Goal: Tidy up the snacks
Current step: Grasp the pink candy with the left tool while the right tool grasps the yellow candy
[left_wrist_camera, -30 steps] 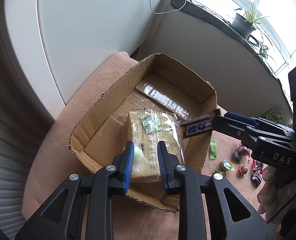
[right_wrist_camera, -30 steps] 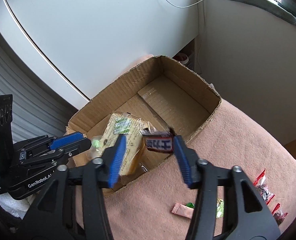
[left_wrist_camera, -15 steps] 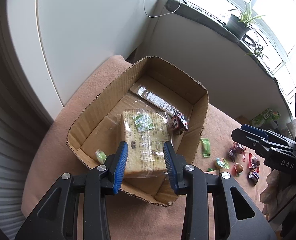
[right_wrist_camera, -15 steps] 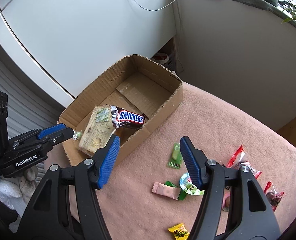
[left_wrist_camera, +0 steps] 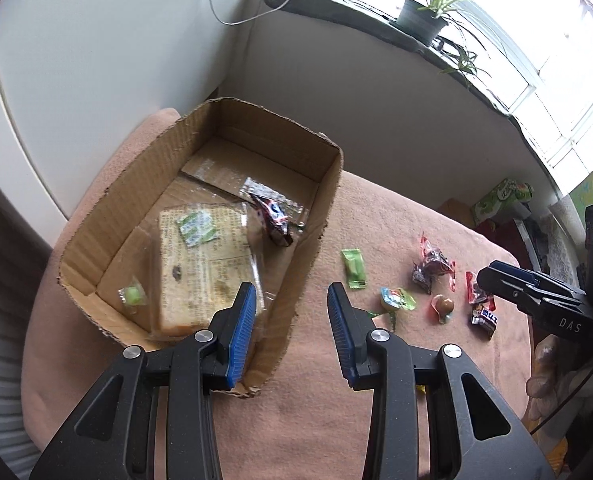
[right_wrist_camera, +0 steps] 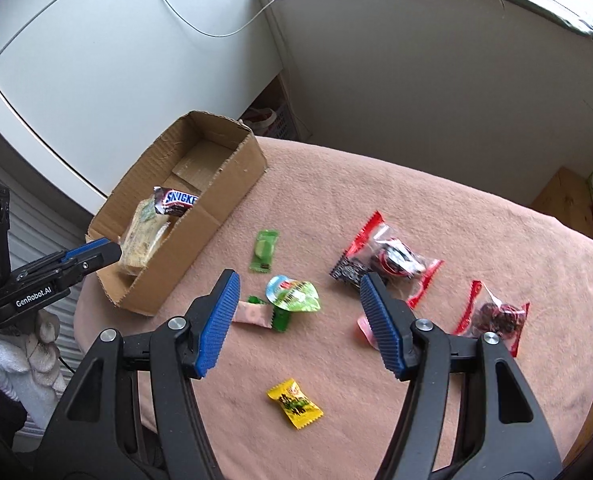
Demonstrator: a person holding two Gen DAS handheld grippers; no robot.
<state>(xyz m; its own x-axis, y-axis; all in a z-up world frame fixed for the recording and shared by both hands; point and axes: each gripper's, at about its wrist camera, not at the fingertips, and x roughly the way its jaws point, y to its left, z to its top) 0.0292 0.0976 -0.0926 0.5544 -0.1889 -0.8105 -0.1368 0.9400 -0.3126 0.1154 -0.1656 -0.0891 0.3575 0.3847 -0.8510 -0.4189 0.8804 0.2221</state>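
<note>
Since the earlier frames, my right gripper (right_wrist_camera: 296, 322) has let go of the brown Snickers bar (right_wrist_camera: 175, 201), which now rests inside the open corrugated cardboard box (right_wrist_camera: 232, 196) against the clear-wrapped tan cracker pack (left_wrist_camera: 200, 268), and has swung away over the loose sweets; my left gripper (left_wrist_camera: 290, 330) has left the small green candy (left_wrist_camera: 133, 295) in the box's near corner and drawn back over the box's near wall. Both grippers are empty, the right one's jaws standing well apart, the left one's moderately apart. The coming pick, as I judge it, turns on the cluster straight ahead of my right gripper on the pink blanket (right_wrist_camera: 376, 184): a round green-lidded jelly cup (right_wrist_camera: 294, 294) lying between the two blue pads in view, just beyond them. My right hand is the nearer; the left is beside the box. The cup is shallow, its foil lid glossy and tabbed, overlapping a pale pink wrapper (right_wrist_camera: 252, 314), whose long axis lies across my jaws.
</note>
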